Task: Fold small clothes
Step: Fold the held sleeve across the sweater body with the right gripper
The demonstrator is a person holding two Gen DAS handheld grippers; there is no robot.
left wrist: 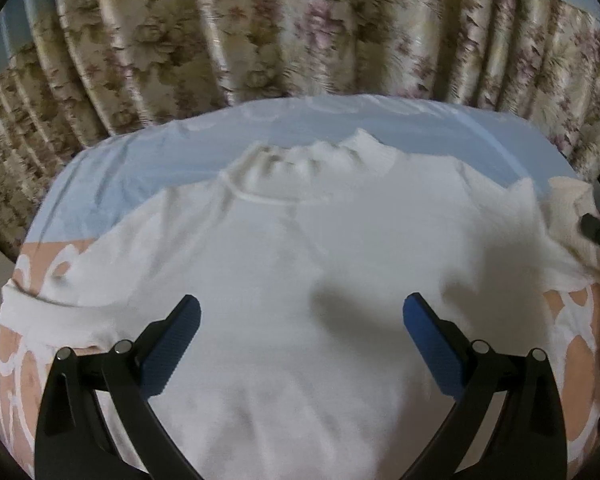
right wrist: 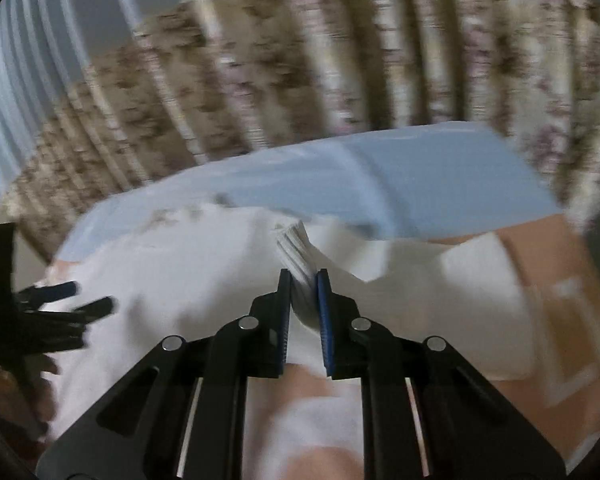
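A small white knit sweater (left wrist: 300,248) lies flat on the bed, collar away from me. My left gripper (left wrist: 302,312) is open above its lower middle, holding nothing. My right gripper (right wrist: 304,280) is shut on the ribbed cuff (right wrist: 298,256) of the sweater's right sleeve and holds it lifted. In the left wrist view the right gripper's tip (left wrist: 598,234) shows at the far right edge with the sleeve (left wrist: 568,216) bunched around it. In the right wrist view the left gripper (right wrist: 76,300) shows at the left edge over the sweater (right wrist: 188,280).
The bed sheet is light blue (left wrist: 180,160) at the far side and peach with white patterns (left wrist: 580,320) nearer me. A floral pleated curtain (left wrist: 260,32) hangs close behind the bed. The right wrist view is motion blurred.
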